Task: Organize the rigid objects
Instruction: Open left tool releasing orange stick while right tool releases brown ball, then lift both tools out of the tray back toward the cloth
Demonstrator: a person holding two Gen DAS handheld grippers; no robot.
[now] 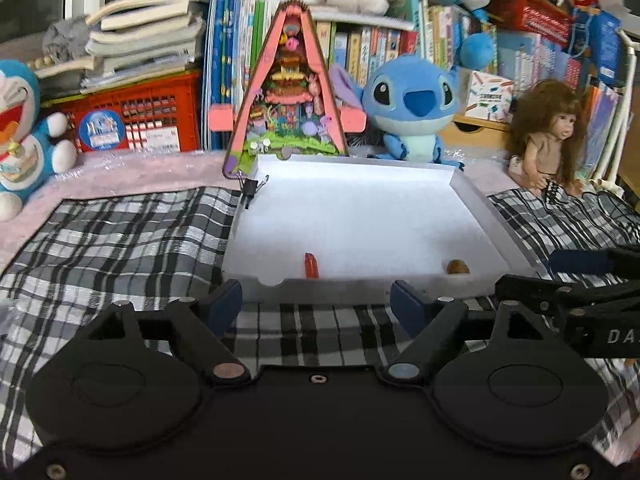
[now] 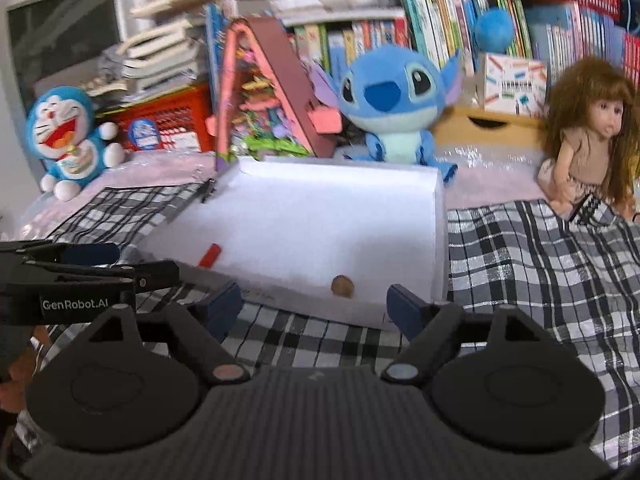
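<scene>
Two claws are in view, and we hold both low over the checked cloth (image 1: 120,240), just short of the near edge of the white tray (image 1: 360,216). Our left claw (image 1: 316,306) faces the tray squarely, level, its jaws spread wide with nothing between them. The right claw (image 2: 314,306) sits just beside it at the same height, also spread wide and holding nothing; it is angled toward the tray's near right corner. Each claw shows at the edge of the other's view: the right claw's fingers (image 1: 580,262) reach in from the right edge of the left wrist view.

Inside the tray we count two small things. One orange-red cylinder (image 1: 311,266) lies near the middle of the near edge, and one small brown rounded piece (image 1: 458,267) sits close to the near right corner; they lie well apart. One black binder clip (image 1: 252,188) grips the tray's far left corner.

Beyond the tray's far edge, left to right, we count one blue cat plush (image 1: 24,136), one red crate (image 1: 136,124), one pink A-frame toy house (image 1: 290,92), one blue alien plush (image 1: 412,108) and one long-haired doll (image 1: 548,136).
</scene>
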